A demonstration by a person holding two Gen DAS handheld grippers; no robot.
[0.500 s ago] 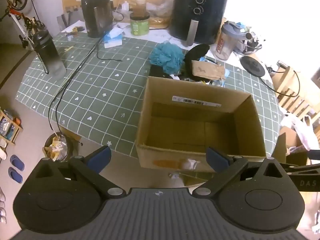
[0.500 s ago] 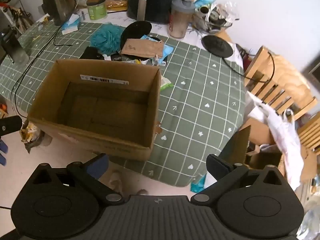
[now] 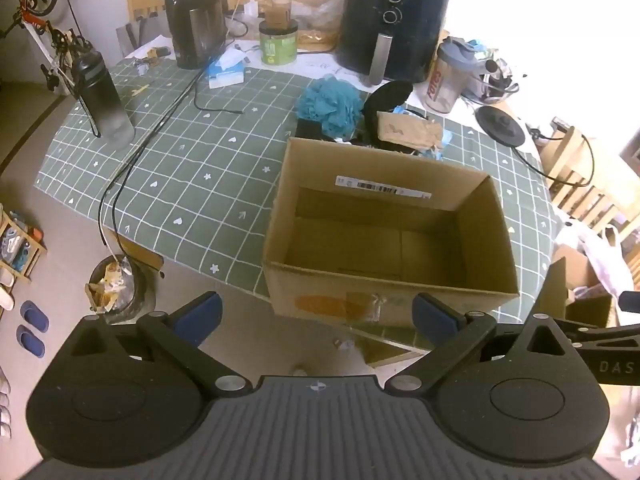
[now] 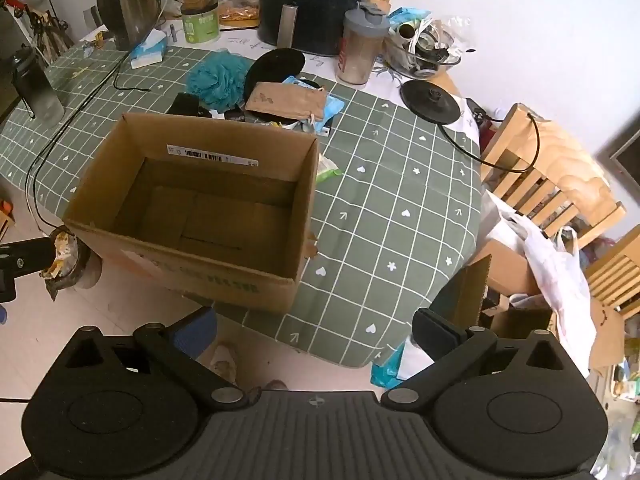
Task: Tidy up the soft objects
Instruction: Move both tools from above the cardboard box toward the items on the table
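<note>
Left wrist view: left gripper [image 3: 316, 316] and right gripper [image 4: 314, 328] both spread wide, nothing held. Box [image 3: 384, 300] empty at table edge, prob. to collect; blue sponge [image 3: 330, 104] w/ pouch [image 3: 408, 132] just behind it.

The right claw [image 4: 316, 330] hangs with its jaws spread wide and nothing between them, above the near edge of the green checked surface [image 4: 400, 208]. An empty cardboard box [image 4: 192, 248] sits at that edge. Behind it lie a teal mesh sponge [image 4: 218, 80] and a tan pouch [image 4: 286, 100], just beside each other.
</note>
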